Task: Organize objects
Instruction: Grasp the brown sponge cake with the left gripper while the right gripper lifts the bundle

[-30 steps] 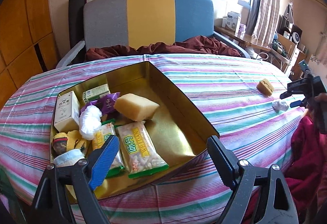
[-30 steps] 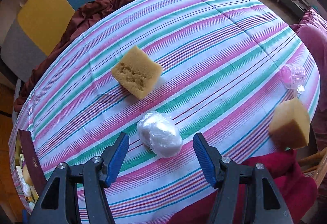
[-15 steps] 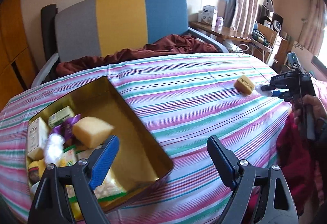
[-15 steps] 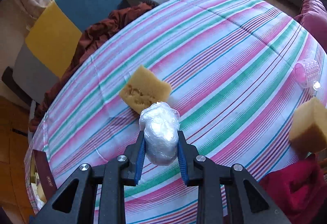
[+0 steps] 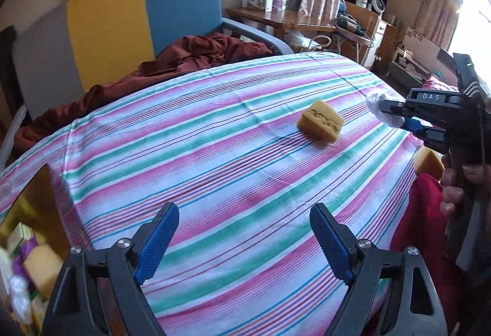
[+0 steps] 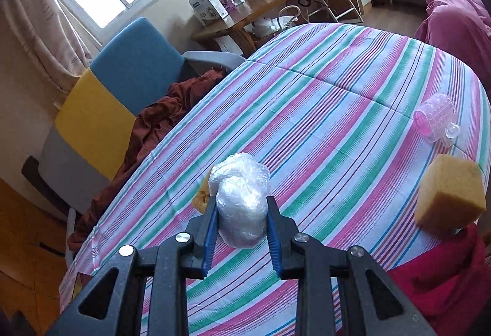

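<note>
The right gripper (image 6: 242, 221) is clamped tight on a crinkly white plastic-wrapped bundle (image 6: 241, 201), holding it up off the striped tablecloth (image 6: 337, 127) with a yellow sponge (image 5: 320, 123) lying just behind it. The left gripper (image 5: 244, 241) is spread wide with nothing in it, hovering over bare cloth. The gold tin (image 5: 40, 198) with the sorted stuff sits way off at the left edge.

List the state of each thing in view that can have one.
Left tongs: open, empty.
Right tongs: shut on the plastic-wrapped bundle.
Gold tin: open, holding items.
Centre sponge: lying on the striped cloth.
Pink roller: lying on its side.
</note>
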### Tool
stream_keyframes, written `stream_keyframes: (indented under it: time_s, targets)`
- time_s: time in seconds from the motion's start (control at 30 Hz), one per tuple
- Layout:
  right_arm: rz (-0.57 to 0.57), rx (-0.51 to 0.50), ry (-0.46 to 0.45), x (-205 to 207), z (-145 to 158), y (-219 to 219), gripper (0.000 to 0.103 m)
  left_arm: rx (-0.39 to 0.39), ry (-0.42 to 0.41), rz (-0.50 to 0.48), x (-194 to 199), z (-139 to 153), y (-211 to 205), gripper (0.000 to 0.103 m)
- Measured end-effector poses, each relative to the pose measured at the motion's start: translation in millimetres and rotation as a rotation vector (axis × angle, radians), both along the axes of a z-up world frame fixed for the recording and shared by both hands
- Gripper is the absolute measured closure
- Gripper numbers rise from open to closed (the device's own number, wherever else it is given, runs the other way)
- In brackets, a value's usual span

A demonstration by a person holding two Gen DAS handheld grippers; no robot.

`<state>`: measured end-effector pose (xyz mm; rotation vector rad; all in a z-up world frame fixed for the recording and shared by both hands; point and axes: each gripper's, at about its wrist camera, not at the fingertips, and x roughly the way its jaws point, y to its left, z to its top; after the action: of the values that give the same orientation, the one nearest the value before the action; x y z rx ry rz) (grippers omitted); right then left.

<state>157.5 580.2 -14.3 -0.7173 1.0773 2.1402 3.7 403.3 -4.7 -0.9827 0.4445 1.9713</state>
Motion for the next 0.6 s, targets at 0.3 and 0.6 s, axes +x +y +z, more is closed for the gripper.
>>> stream_keyframes:
  time_s: [0.3,0.6]
  targets:
    - [0.001,-0.06,0.104,1.6,-6.1,7.6,0.075,-0.089,0.022,-0.189,-4.3,-31.7,106.6,0.014]
    - [-0.042,-0.107,0.176,11.3,-10.4,15.5,0.074,-0.089,0.146,-0.352,5.9,-43.2,186.7,0.004]
